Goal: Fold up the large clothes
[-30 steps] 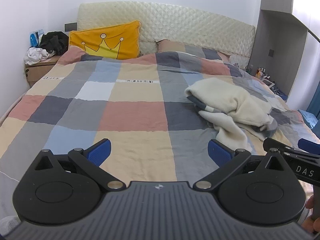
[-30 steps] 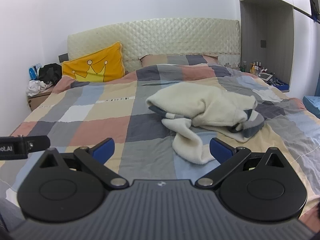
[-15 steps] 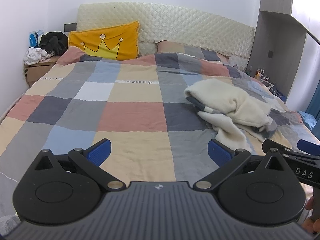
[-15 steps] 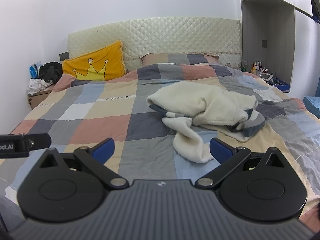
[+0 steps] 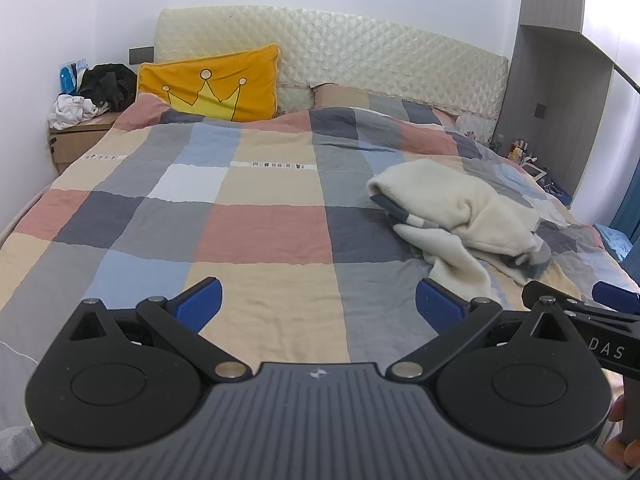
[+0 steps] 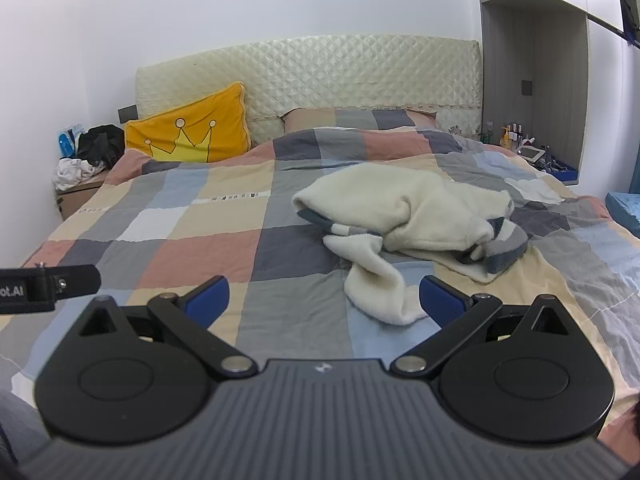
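While both claws gape empty, left claw [image 5: 318, 306], right claw [image 6: 325, 300] lettered "DAS", cream garment [image 6: 404, 216] crumpled.

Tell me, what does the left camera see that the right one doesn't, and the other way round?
Only the left wrist view shows the right gripper edging in from the right, with a fingertip of the person's hand below it. Only the right wrist view shows a black bar of the left tool at its left edge, and the row of small bottles more clearly. Both show the crumpled cream garment on the checked quilt, the yellow crown pillow and open blue-padded jaws holding nothing.
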The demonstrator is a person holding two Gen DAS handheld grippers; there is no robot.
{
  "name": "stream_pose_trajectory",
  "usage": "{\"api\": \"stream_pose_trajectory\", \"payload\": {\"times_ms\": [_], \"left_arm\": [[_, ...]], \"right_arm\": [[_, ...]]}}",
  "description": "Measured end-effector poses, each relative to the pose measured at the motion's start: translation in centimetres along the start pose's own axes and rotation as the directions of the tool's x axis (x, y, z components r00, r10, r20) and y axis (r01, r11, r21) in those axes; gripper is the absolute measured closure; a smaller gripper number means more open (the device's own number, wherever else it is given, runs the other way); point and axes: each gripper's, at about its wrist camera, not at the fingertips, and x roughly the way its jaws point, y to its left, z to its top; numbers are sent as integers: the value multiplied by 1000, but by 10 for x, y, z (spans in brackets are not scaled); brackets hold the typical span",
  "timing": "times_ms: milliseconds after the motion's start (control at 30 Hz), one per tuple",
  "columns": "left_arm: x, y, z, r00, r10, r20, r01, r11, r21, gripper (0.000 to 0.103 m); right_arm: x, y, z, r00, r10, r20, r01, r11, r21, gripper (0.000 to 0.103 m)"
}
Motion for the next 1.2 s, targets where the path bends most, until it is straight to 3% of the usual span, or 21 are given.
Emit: {"api": "stream_pose_trajectory", "payload": {"times_ms": [1200], "left_arm": [[16, 2, -8, 999, -2, -36, 1, 1000, -5, 0]], "right_arm": [[1, -5, 1, 1000, -9, -23, 10, 1000, 20, 0]]}}
